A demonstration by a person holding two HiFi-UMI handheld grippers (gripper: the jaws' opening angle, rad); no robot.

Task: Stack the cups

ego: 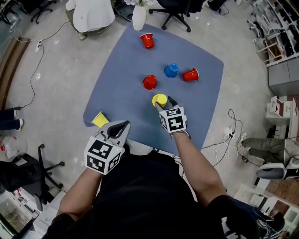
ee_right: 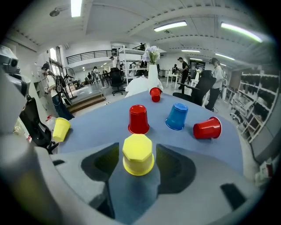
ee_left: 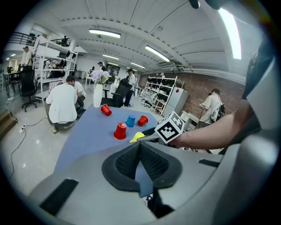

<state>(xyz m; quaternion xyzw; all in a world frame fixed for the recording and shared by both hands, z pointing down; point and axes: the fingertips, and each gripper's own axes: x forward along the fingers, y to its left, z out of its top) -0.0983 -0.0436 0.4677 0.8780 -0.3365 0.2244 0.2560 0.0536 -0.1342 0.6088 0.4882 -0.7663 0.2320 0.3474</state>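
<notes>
Blue mat (ego: 121, 70) on the floor carried every cup, and we had the upside-down yellow cup (ee_right: 138, 154) standing right between the jaws of the right gripper (ego: 165, 104), which were spread wide with a gap on each side, nothing pressing. Just beyond stood the red cup (ee_right: 138, 118), the blue cup (ee_right: 177, 116) beside it. Our left gripper (ee_left: 140, 147) hung near us, jaws together, empty. Our worry: closing off-centre would shove or tip that light cup, and a hard squeeze could buckle it.

Open lab-office: storage racks (ee_left: 52, 66), office chairs (ego: 177, 5), brick wall (ee_left: 197, 85)
</notes>
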